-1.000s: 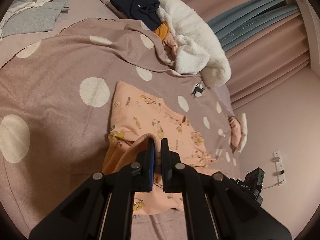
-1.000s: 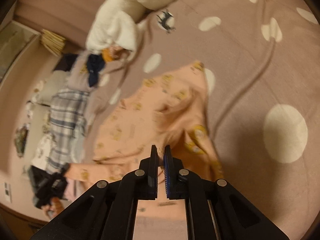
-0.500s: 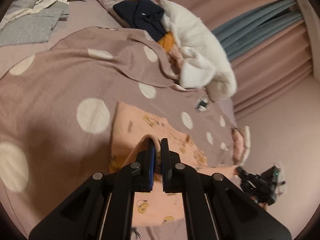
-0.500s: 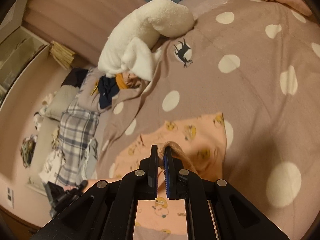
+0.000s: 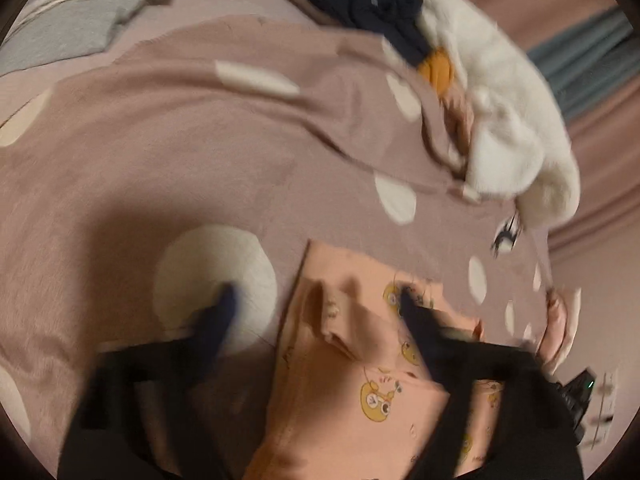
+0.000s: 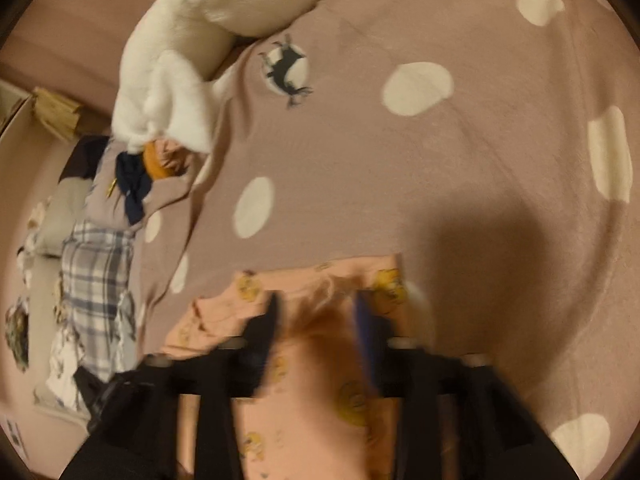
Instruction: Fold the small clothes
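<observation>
Both tongs freshly parted above peach garment

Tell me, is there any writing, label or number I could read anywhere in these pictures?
None can be read.
Peach garment: yellow cartoon prints, any lettering beside them too blurred.
Spotted blanket: a dark animal figure in one dot, no words.
Dark garment: a small pale patch, too blurred.

Matt cloth garment; fleecy blanket

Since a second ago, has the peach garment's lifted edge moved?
Yes. The peach garment edge, earlier pinched up, now lies folded near the polka-dot blanket; both claws just opened.
</observation>
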Tool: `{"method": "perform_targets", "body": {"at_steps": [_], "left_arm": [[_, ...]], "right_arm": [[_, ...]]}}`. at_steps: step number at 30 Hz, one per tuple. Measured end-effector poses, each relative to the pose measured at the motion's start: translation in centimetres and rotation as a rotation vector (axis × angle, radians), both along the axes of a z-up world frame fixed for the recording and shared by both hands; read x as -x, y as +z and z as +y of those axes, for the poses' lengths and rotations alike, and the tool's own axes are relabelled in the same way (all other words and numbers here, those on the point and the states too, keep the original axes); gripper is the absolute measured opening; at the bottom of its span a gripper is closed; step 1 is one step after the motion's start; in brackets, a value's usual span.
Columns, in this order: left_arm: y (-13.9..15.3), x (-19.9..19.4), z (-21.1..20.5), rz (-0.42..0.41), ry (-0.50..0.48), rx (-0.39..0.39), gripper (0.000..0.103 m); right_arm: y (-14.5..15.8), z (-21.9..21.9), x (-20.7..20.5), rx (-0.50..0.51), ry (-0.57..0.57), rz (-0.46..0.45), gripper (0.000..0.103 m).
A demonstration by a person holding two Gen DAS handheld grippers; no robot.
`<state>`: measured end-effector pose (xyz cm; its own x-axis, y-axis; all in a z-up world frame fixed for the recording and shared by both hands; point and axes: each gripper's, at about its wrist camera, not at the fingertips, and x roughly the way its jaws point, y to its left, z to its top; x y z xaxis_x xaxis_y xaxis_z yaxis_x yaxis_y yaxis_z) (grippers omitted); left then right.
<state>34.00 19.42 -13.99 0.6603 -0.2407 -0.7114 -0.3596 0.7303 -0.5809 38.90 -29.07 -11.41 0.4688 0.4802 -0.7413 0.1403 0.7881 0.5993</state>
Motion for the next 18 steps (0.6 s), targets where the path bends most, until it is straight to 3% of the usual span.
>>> {"method": "perform_targets", "body": {"at_steps": [1, 5, 8, 10, 13, 15, 18], "left_arm": [[0.5, 0.5, 0.3, -0.021, 0.011, -0.010, 0.090], [3.2, 2.1, 0.2, -0.064, -0.048, -0.052, 0.094], [5.1, 3.1, -2.3, -0.067, -0.225, -0.081, 0.095], [5.3, 3.6, -4.3, -0.070, -0.342, -0.064, 0.096], [4.6, 3.7, -6.8, -0.083, -0.439, -0.071, 0.100], [3.3, 2.7, -7.8, -0.050, -0.442, -0.090, 0.099], [1.2, 0.6, -8.2, -0.051, -0.452, -0.020, 0.099]], "right_arm": [[0.0, -0.4, 0.3, -0.006, -0.006, -0.006, 0.074], [0.9, -1.7, 1.8, -0.024, 0.000, -0.028, 0.075], [1.9, -1.2, 2.8, 0.018, 0.027, -0.020, 0.075], [2.2, 0.2, 3.0, -0.011, 0.075, -0.020, 0.076], [2.5, 2.6, 3.3, -0.031, 0.154, -0.019, 0.082], [2.1, 4.6, 3.0, -0.009, 0.210, -0.011, 0.082], [1.1, 6.4, 1.9, 0.077, 0.238, -0.006, 0.083]]}}
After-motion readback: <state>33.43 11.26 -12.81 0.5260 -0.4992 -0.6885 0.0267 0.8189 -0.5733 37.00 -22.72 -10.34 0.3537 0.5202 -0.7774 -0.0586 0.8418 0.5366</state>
